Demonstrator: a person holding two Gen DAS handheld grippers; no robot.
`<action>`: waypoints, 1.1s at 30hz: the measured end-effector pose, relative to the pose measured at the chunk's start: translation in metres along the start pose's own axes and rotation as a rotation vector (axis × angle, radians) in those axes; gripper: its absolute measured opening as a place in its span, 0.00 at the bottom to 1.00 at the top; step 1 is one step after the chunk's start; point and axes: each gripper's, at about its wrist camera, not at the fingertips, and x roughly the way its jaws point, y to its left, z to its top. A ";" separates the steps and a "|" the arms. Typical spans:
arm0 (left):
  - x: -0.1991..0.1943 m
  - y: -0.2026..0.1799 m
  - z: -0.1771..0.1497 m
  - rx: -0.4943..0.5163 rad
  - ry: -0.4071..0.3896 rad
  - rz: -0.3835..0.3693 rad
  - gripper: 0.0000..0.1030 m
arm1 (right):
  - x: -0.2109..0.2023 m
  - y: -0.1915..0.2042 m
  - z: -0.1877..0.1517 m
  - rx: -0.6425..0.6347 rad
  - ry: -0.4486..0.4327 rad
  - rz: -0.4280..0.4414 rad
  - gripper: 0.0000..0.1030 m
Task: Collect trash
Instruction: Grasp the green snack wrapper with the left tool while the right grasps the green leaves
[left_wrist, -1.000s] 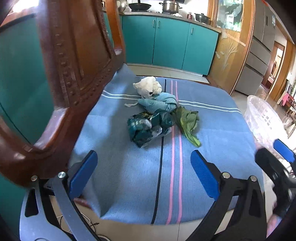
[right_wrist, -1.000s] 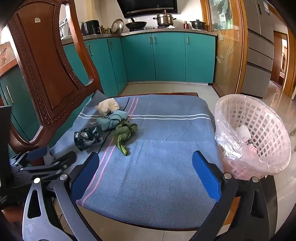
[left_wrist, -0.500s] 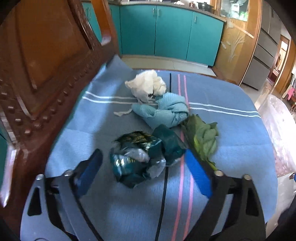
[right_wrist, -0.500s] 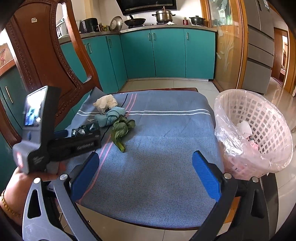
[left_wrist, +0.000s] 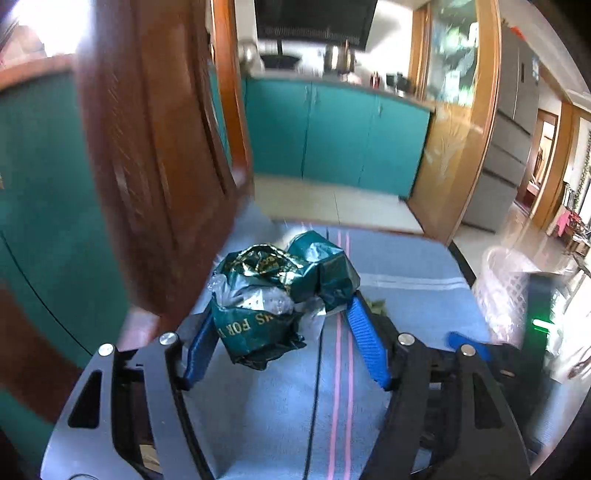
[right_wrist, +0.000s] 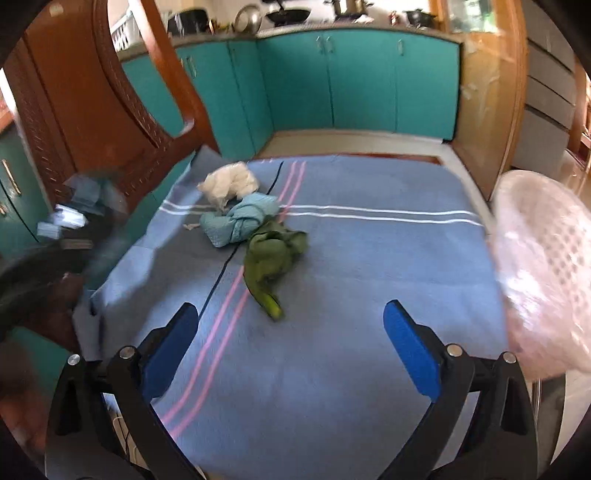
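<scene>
Crumpled green wrapper (left_wrist: 280, 295) between closing left tongs (left_wrist: 284, 339), pads touching; right tongs (right_wrist: 291, 354) apart, empty.

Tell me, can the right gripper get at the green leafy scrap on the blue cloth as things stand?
Probably yes: the right gripper is open and empty, and the green leafy scrap lies just ahead on the blue cloth with only bare cloth between.
</scene>
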 end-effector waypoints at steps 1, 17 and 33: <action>-0.004 0.001 0.000 0.001 -0.014 0.004 0.66 | 0.006 0.003 0.003 0.002 0.005 -0.001 0.95; 0.002 0.013 -0.005 0.017 0.000 -0.002 0.66 | 0.045 0.013 0.030 -0.041 0.023 0.039 0.12; 0.006 -0.028 -0.017 0.093 0.060 -0.110 0.66 | -0.096 -0.047 -0.009 0.050 -0.173 0.023 0.12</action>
